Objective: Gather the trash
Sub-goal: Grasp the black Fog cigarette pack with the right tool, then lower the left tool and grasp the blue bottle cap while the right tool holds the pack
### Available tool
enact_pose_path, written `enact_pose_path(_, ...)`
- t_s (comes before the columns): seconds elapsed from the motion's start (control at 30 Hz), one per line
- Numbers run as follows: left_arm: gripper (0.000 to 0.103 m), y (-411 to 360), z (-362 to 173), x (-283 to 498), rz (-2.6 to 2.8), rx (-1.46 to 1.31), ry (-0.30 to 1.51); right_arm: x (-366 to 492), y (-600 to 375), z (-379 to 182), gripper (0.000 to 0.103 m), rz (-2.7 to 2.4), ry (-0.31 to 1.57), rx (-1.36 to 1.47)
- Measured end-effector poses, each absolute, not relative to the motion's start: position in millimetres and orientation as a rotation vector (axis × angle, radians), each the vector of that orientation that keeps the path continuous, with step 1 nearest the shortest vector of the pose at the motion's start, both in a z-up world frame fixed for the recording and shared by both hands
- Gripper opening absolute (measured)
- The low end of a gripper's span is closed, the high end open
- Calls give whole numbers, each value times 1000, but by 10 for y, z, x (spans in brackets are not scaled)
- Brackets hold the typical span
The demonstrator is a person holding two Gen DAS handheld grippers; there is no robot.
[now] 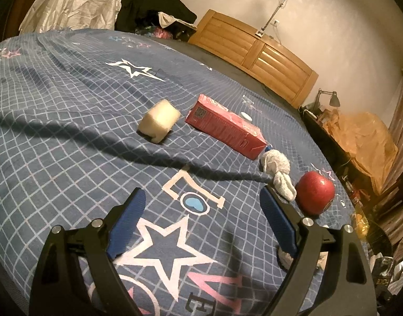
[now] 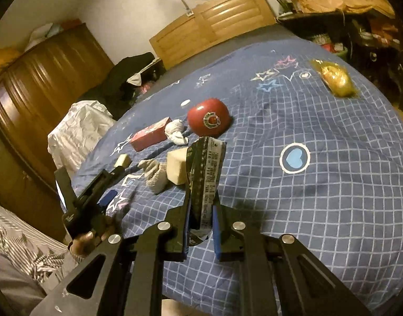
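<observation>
Pinched upright between the right gripper (image 2: 201, 233) jaws, a dark wrapper (image 2: 204, 173) is collected. Left gripper (image 1: 202, 221) jaws stand spread, empty; ahead on the bed (image 1: 56, 121) wait red carton (image 1: 224, 125), crumpled tissue (image 1: 278, 169), foam block (image 1: 159, 122).

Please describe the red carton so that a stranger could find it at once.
On the blue grid-patterned bedspread, look ahead of the open left gripper. The red rectangular paper carton lies on its side between a pale foam block and a crumpled white tissue. Unlike the round red apple, it is long and boxy.
</observation>
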State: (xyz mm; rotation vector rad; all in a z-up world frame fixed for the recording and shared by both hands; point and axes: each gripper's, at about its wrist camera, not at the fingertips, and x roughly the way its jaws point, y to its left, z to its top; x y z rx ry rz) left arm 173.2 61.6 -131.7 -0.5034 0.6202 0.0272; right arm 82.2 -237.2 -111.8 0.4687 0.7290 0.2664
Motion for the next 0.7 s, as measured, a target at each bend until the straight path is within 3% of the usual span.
enact_pose_path(0.7,86,557,-1320,1770,45,-463,651,720,-2385,-1019,15,282,695,416)
